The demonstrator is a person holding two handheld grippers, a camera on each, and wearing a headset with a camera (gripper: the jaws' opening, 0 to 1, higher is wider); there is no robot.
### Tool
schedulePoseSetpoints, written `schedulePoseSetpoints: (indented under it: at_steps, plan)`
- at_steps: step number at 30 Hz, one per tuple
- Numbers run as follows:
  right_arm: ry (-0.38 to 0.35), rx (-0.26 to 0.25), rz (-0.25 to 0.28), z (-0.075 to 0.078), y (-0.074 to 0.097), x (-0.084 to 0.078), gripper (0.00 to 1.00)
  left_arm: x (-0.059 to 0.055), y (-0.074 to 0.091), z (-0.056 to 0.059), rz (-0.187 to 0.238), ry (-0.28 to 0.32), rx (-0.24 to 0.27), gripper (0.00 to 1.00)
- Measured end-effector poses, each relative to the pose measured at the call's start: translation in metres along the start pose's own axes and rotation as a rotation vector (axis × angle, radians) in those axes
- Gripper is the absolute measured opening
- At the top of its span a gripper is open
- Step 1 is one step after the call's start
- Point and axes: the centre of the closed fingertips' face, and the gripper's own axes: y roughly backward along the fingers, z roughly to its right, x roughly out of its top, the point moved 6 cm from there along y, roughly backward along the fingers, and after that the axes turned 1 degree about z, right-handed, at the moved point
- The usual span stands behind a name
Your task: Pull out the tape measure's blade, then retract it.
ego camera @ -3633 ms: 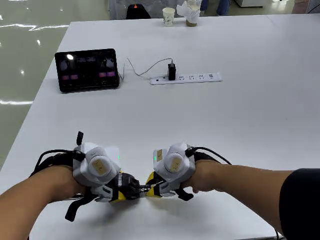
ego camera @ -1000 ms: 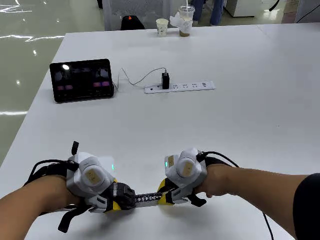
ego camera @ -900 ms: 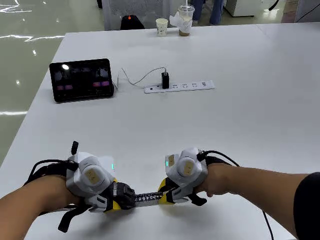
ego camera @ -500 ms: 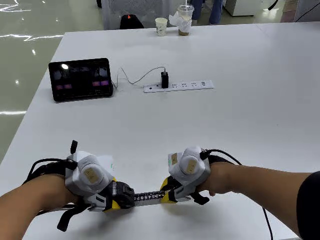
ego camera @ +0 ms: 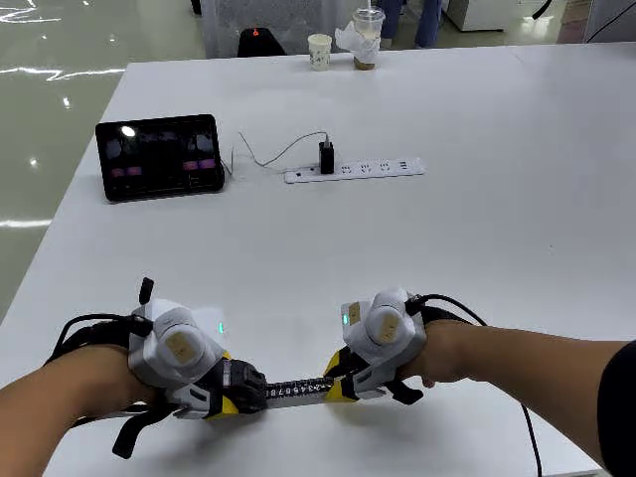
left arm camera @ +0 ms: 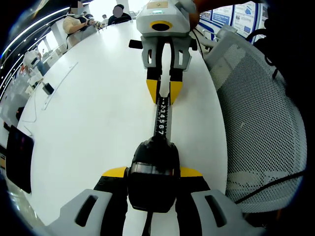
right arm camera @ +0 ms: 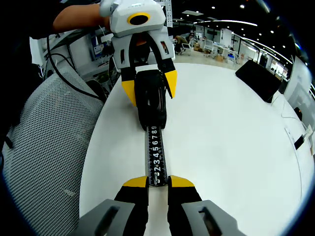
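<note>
Head view: the tape measure [ego camera: 248, 387] is low in the frame, left of centre, close over the white table [ego camera: 417, 248]; the left gripper [ego camera: 237, 390] is clamped round its black case, the right gripper [ego camera: 334, 389] pinches the end of the blade [ego camera: 296, 389], and a short run of blade bridges them.

Left gripper view: the case sits bottom centre, chunky and rubbery-looking; probably grippy and a bit heavy, so take it by the flanks.

Right gripper view: the blade is dark with white numerals; thin and springy I'd guess, could slip; best held by the tip, where the jaws are closed at bottom centre.
</note>
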Motion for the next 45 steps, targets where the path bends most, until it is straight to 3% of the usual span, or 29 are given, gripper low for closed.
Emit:
schedulePoseSetpoints:
  at_steps: [45]
  plan:
    - [-0.011,-0.027,-0.036,0.002,0.027,-0.03,0.1,0.001,-0.001,0.0,0.015,0.0,0.007,0.31]
